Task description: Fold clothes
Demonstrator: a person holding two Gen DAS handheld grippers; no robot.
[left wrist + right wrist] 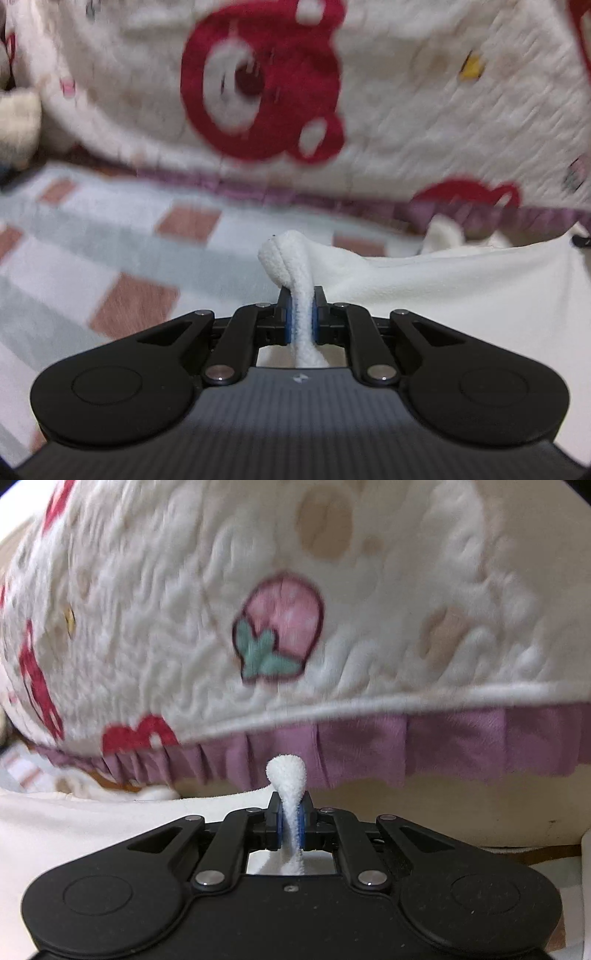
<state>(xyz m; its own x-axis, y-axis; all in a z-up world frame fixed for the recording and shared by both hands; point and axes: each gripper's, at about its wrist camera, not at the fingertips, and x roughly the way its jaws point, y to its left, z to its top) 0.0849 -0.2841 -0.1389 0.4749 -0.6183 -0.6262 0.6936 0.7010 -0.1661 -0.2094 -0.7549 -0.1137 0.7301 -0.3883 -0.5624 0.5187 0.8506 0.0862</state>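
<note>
— Behind everything we saw a cream quilted blanket (424,110) printed with red bears (262,81) and a pink strawberry (280,627), edged with a purple ruffle (406,746). Where was the garment?

— We had the white fleece garment (443,280) pinched at two spots. Our left gripper (302,314) was closed tight on a bunched fold, its blue pads (288,317) pressing both sides, with cloth trailing off to the right.

— And the other side?

— Our right gripper (291,821) was likewise clamped on a narrow ridge of the fleece (288,775), which poked up past the tips. Below the left gripper we saw a checked sheet (110,240) with brownish squares, blurred.
</note>
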